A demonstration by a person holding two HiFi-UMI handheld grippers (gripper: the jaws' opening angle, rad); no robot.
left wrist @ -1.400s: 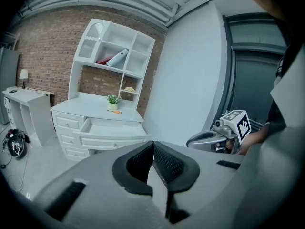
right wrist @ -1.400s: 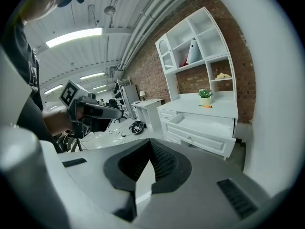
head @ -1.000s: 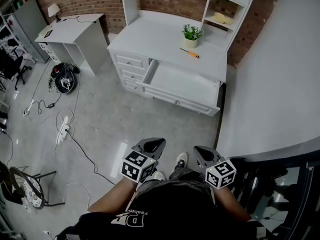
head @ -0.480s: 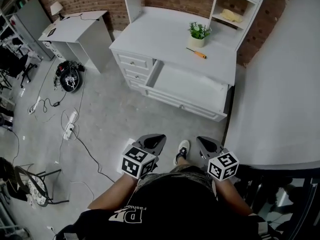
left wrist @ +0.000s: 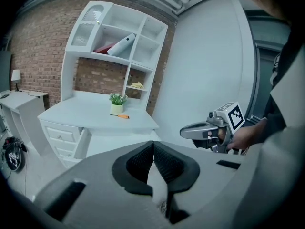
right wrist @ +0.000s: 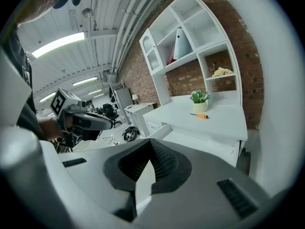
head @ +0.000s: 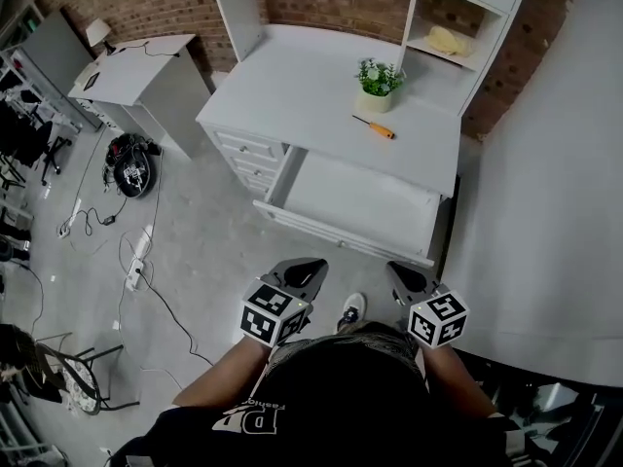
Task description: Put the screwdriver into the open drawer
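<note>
I held my left gripper (head: 300,270) and my right gripper (head: 405,276) low in front of me, each with its jaws pressed together on nothing. The screwdriver (head: 375,127) lay on the white desk (head: 292,86), just beside the potted plant (head: 375,76) and behind the open drawer (head: 360,197), well apart from both grippers.

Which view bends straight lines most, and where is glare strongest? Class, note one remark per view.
Left gripper view: heavy fisheye, black corners, the shelf unit bows. Right gripper view: same fisheye, with the ceiling strip light glaring at upper left. Head view: mildest bending, even soft light, the screwdriver crisp on the desk.
</note>
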